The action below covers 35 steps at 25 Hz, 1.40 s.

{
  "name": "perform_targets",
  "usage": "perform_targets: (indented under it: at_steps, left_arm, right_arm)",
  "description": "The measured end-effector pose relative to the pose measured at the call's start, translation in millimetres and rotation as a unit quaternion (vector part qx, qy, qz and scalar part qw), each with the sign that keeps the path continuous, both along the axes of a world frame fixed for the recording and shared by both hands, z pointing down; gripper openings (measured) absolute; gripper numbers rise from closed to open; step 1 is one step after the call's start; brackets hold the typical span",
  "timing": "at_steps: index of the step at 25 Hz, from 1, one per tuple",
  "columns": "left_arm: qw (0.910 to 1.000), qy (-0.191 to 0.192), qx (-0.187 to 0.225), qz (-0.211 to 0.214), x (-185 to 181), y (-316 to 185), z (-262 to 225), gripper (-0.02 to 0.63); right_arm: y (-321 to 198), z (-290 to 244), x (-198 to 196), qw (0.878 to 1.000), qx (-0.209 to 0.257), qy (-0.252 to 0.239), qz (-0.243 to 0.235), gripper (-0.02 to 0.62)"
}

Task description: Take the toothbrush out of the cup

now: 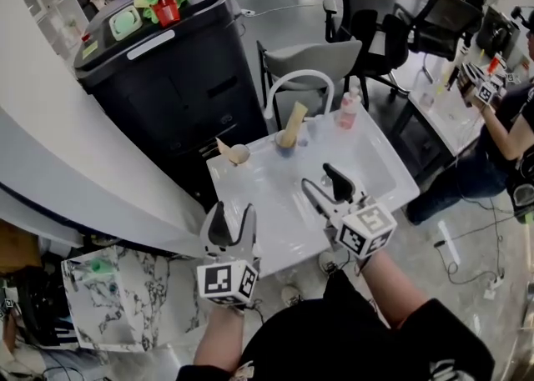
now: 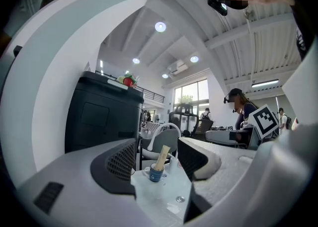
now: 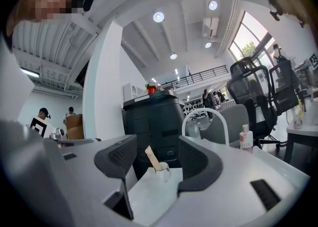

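- The left gripper (image 1: pixel 234 215) hovers over the near-left edge of the white worktop (image 1: pixel 380 162). Its fingers (image 2: pixel 117 164) stand wide apart, holding nothing and touching nothing.
- A small white cup (image 1: pixel 239 154) sits by the worktop's far-left corner, with a tan stick (image 3: pixel 151 157) leaning in it.
- Right of it, the blue cup (image 1: pixel 286 139) stands near the far edge, well ahead of both grippers. The toothbrush (image 1: pixel 296 115), seen as a tan handle, stands tilted in it.
- The right gripper (image 1: pixel 319 177) hangs over the worktop's middle. Its fingers (image 3: pixel 117 159) are just as wide apart and empty.
- A pink bottle (image 1: pixel 347 110) stands near the far edge, right of the blue cup.
- The left gripper view frames the blue cup between its fingers, while the right gripper view frames the white cup. Only the head view shows both cups clearly, together with the two grippers.
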State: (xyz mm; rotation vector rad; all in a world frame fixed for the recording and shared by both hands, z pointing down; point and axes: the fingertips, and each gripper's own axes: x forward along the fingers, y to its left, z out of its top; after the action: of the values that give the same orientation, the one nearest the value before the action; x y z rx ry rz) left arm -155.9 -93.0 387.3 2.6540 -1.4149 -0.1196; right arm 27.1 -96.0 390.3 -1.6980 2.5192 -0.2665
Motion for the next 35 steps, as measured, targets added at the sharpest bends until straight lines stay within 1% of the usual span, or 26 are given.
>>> perform_targets:
  at_steps: [6, 15, 23, 28, 35]
  left_arm:
    - [0.9998, 0.002, -0.004, -0.021, 8.2, -10.0, 1.7, 0.249]
    - [0.9988, -0.008, -0.011, -0.047, 24.7, -26.5, 7.1, 0.249]
    - [0.9978, -0.015, -0.013, -0.064, 40.7, -37.9, 10.3, 0.249]
    - [0.9968, -0.014, -0.016, -0.077, 46.8, -43.6, 10.4, 0.249]
    - [0.9958, -0.013, -0.013, -0.089, 57.6, -46.5, 6.5, 0.249]
  right_arm:
    - [-18.4, 6.6, 10.6, 1.000, -0.006, -0.002, -0.016, 0.258]
    - [-57.9, 23.0, 29.1, 0.999, -0.022, -0.006, -0.040, 0.256]
    - [-94.8, 51.0, 46.3, 0.997, -0.056, -0.021, -0.051, 0.255]
    - [-118.6, 68.4, 55.6, 0.995, -0.078, -0.021, -0.053, 0.255]
    - [-156.5, 110.4, 68.2, 0.991, -0.121, -0.012, -0.050, 0.252]
